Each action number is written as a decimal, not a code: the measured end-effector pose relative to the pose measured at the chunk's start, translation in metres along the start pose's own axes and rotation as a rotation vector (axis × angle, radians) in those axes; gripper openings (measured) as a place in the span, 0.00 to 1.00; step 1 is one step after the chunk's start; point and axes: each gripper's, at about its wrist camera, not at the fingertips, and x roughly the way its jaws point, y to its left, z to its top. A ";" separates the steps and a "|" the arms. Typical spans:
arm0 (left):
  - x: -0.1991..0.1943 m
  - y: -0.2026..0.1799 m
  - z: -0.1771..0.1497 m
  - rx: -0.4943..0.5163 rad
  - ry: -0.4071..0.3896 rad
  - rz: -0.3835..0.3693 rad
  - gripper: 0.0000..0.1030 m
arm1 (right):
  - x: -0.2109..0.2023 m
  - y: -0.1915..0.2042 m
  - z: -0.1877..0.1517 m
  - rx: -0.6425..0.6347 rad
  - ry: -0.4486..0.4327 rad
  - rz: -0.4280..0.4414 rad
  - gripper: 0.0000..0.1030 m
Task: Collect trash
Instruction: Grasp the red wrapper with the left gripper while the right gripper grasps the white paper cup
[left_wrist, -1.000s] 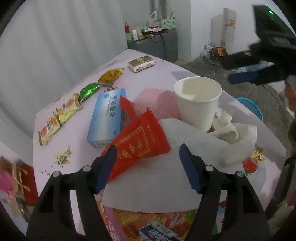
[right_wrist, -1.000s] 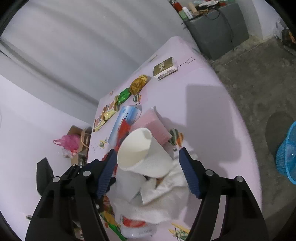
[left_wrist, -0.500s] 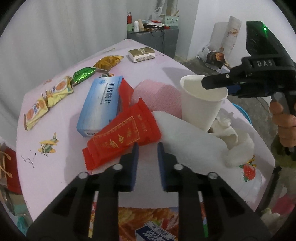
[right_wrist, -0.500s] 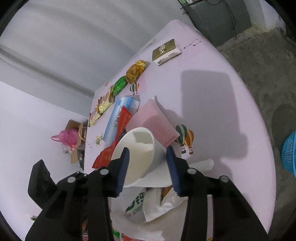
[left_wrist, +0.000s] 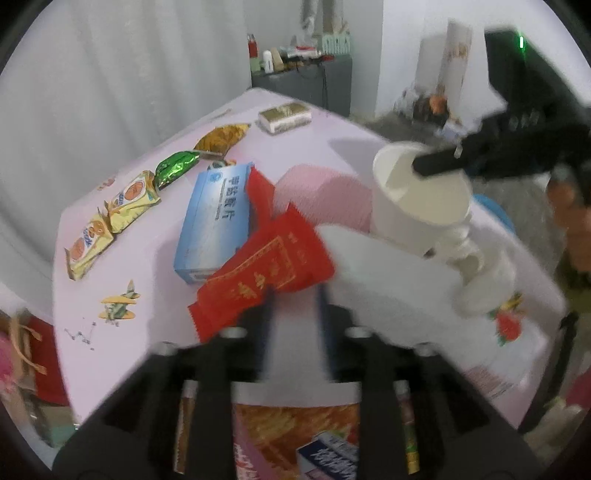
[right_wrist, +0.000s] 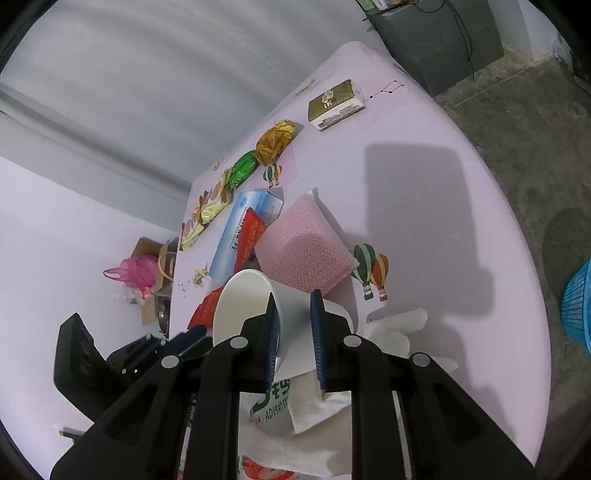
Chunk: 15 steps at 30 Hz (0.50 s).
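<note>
A white paper cup is pinched at its rim by my right gripper, one finger inside and one outside; it is tilted and lifted off the pink table. In the left wrist view the cup hangs from the right gripper's finger. My left gripper is shut on the edge of a white paper napkin, beside a red snack wrapper. The left view is blurred by motion. Crumpled white tissue lies by the cup.
A blue box, pink textured sheet, yellow biscuit packs, green and gold wrappers and a gold box lie on the table. A blue basket stands on the floor right. A snack bag lies under my left gripper.
My right gripper closed on the cup's rim and lifted and tilted it. My left gripper closed on the napkin edge and is moving.
</note>
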 end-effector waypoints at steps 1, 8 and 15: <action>0.003 -0.003 -0.001 0.030 0.012 0.021 0.31 | 0.000 0.000 0.000 0.000 0.000 0.000 0.17; 0.015 -0.019 0.004 0.185 0.036 0.149 0.38 | 0.001 -0.001 0.001 0.000 0.001 -0.001 0.17; 0.021 -0.031 0.005 0.284 0.027 0.201 0.10 | 0.001 -0.001 -0.001 0.000 -0.004 0.002 0.16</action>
